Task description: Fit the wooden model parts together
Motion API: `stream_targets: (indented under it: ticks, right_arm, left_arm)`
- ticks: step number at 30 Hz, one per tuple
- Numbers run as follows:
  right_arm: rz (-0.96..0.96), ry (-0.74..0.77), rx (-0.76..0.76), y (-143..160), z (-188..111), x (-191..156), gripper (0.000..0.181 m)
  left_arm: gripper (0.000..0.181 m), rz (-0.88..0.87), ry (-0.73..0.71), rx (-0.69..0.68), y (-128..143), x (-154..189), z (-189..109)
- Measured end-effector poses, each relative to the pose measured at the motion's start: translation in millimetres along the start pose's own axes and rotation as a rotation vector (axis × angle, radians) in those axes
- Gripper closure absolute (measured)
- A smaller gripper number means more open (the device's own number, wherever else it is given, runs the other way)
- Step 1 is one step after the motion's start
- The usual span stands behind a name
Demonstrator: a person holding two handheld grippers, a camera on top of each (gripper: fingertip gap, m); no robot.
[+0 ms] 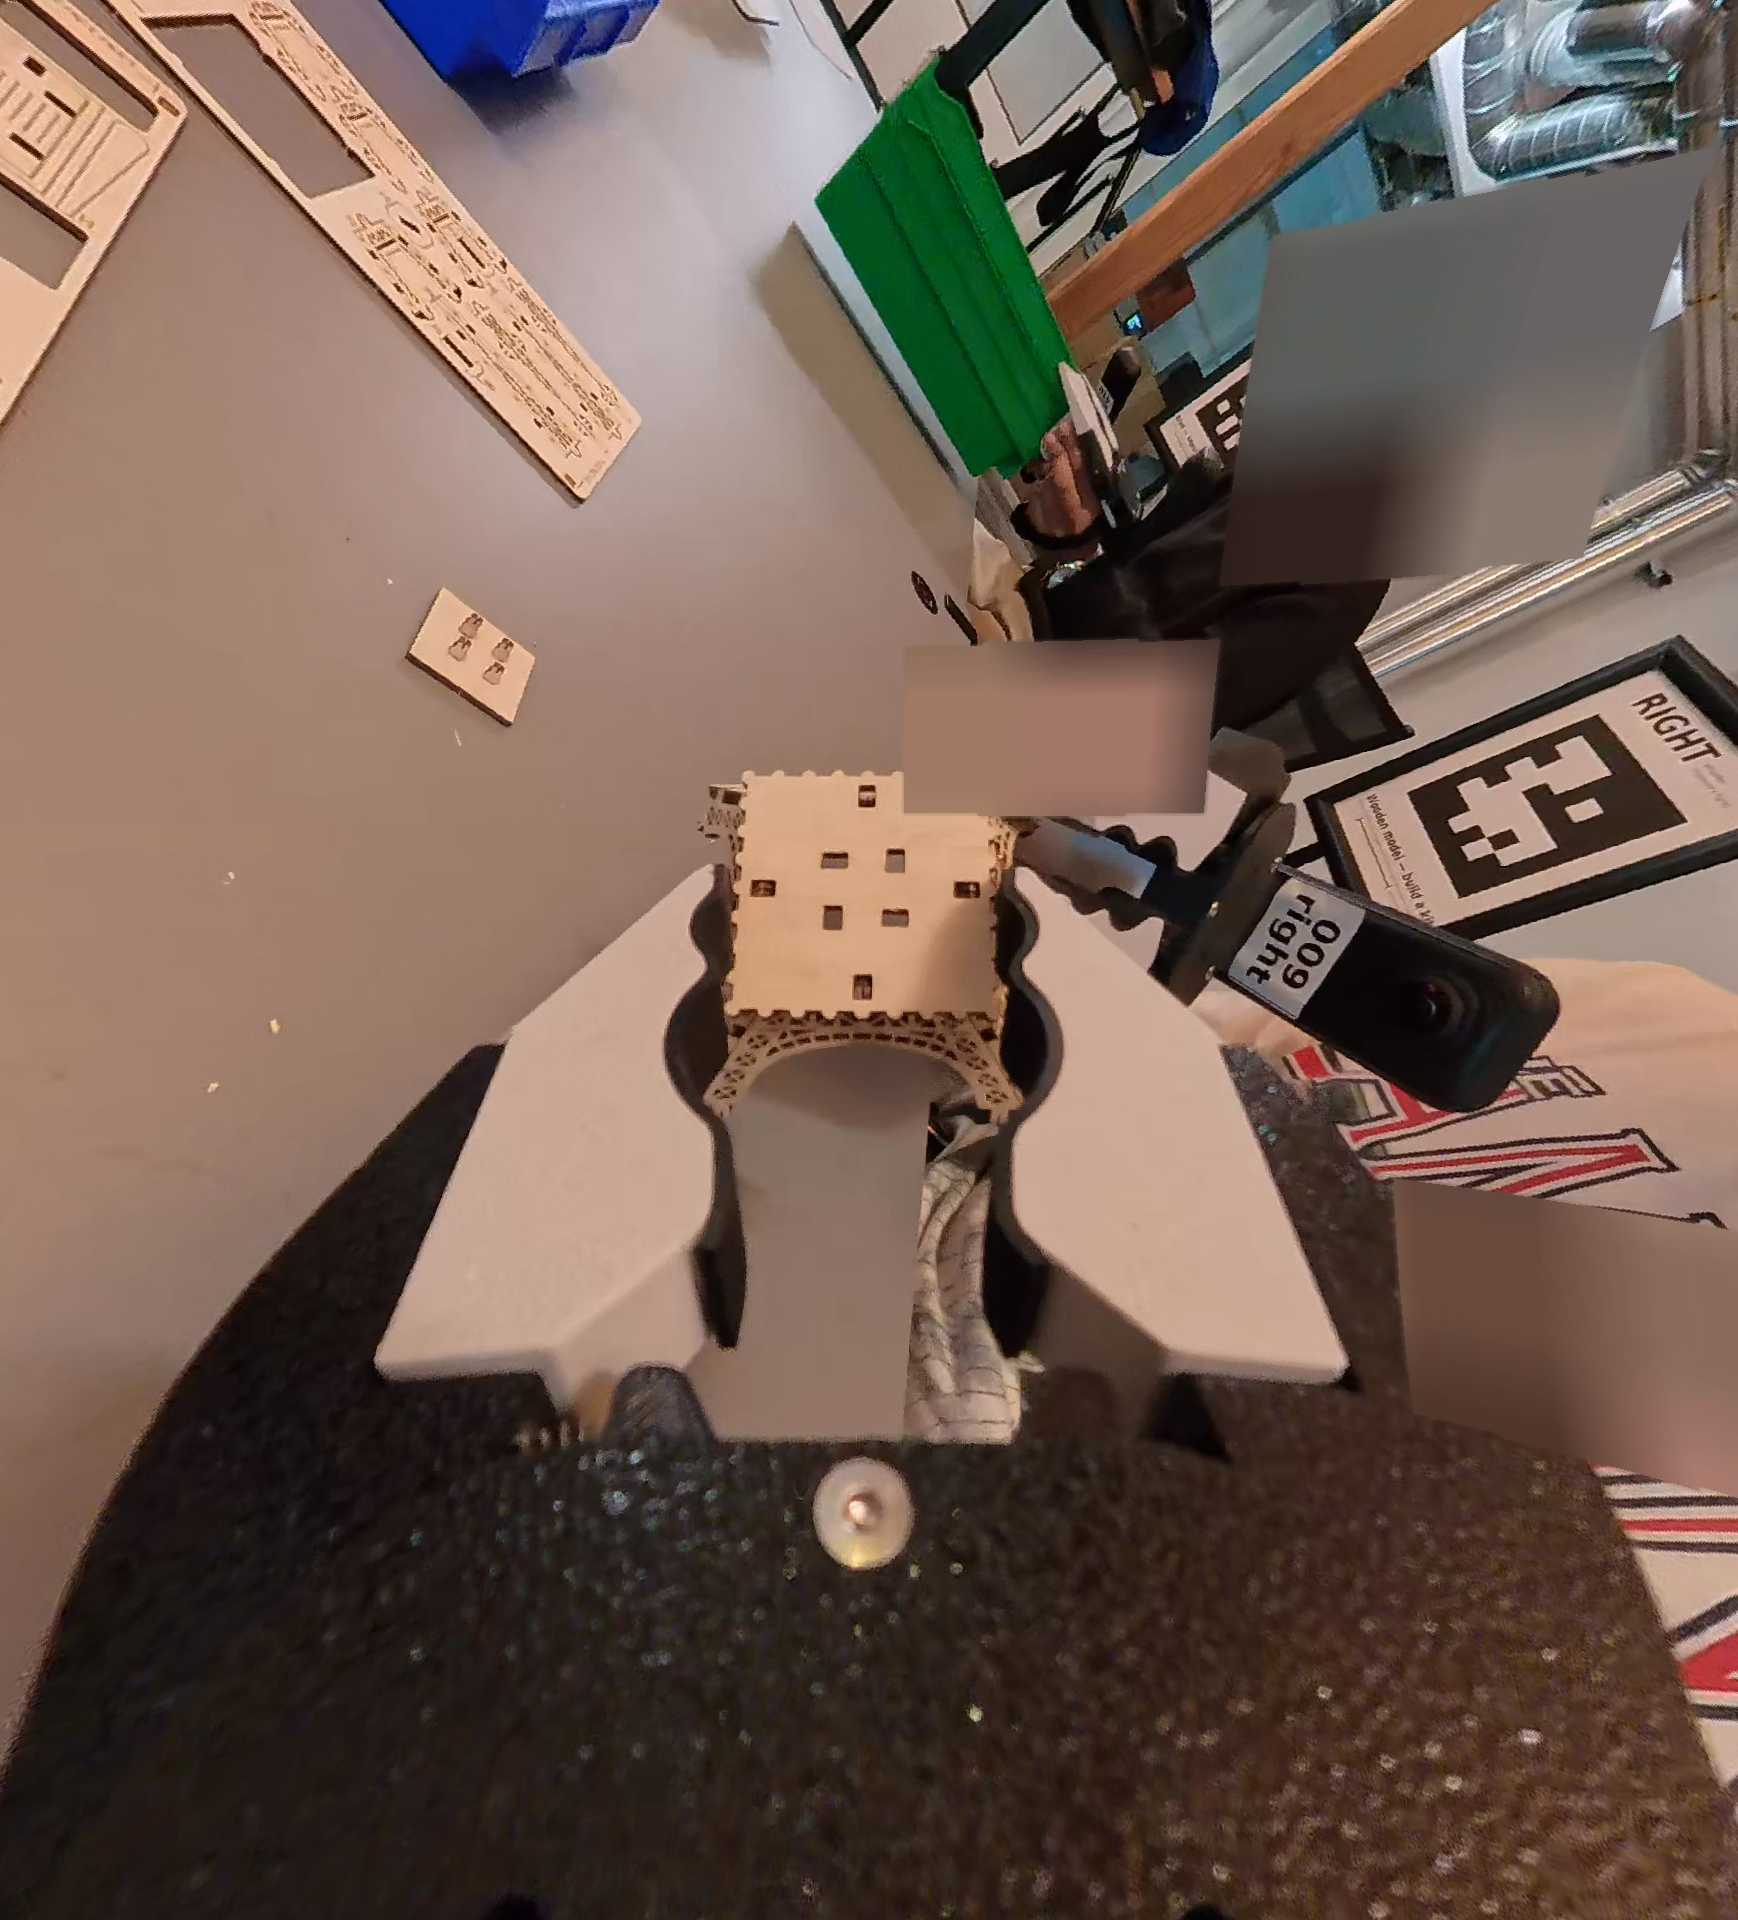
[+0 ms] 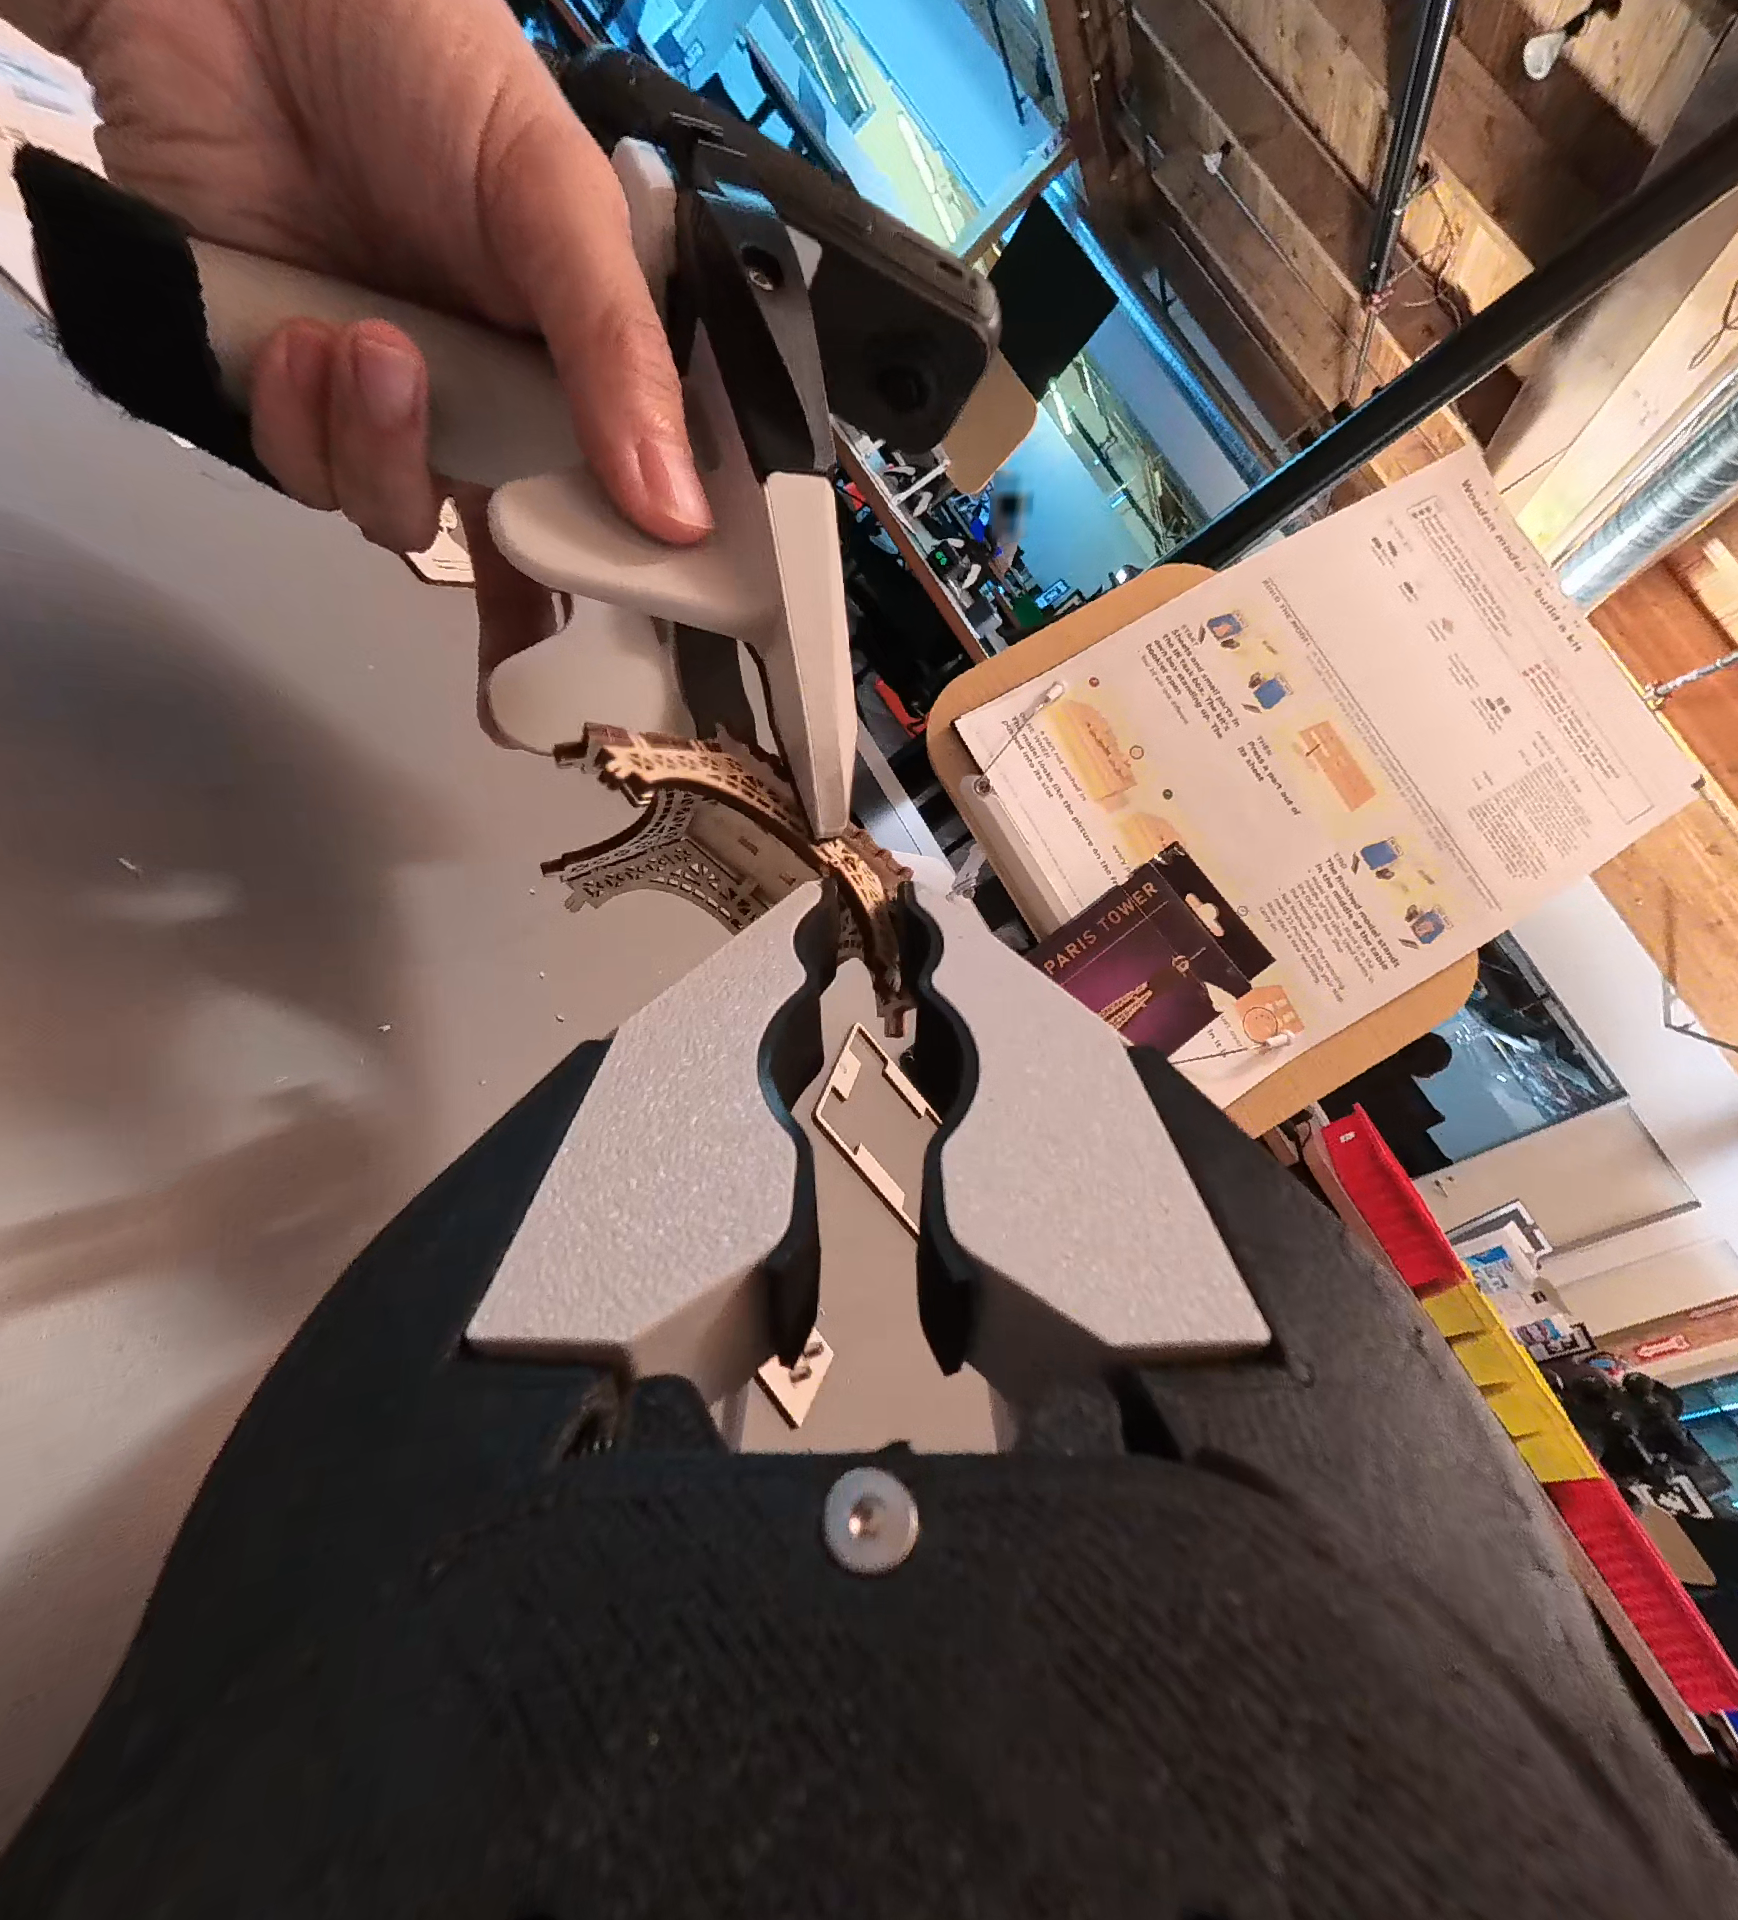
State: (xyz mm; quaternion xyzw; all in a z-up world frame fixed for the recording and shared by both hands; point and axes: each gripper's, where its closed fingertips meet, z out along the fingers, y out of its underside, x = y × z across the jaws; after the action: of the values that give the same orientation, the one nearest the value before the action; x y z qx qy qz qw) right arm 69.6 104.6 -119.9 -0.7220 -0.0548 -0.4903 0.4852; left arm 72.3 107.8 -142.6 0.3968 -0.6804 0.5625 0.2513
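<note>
Wooden tower base (image 1: 865, 914), lattice arches under a slotted square plate, is held above the grey table (image 1: 221, 935), clamped between the left gripper (image 1: 860, 935) fingers, while one arched leg is pinched by the right gripper (image 2: 865, 914). Punched-out part sheets (image 1: 397, 229) are seen lying beyond.

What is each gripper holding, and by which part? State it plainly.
Both hold the same wooden tower base. The left gripper clamps its square slotted platform by two opposite edges. The right gripper pinches one lattice arched leg at a corner.
</note>
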Motion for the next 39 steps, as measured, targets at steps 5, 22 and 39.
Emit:
stream_targets:
  ticks: [5, 22, 39]
  right_arm:
    - [0.021, -0.005, -0.005, 2.4, 1.6, -1.2, 0.173]
    - [0.386, -0.214, 0.195, -27.9, -31.3, 9.4, 0.132]
    - [0.254, -0.529, 0.237, -35.0, -41.1, -13.0, 0.147]
  left_arm:
    - [0.133, 0.009, -0.019, -0.003, 0.2, -3.0, 0.5]
    - [0.133, 0.022, 0.250, 0.043, -4.6, 22.0, -12.8]
    - [0.133, 0.112, 0.507, -0.182, 33.2, 75.6, -4.4]
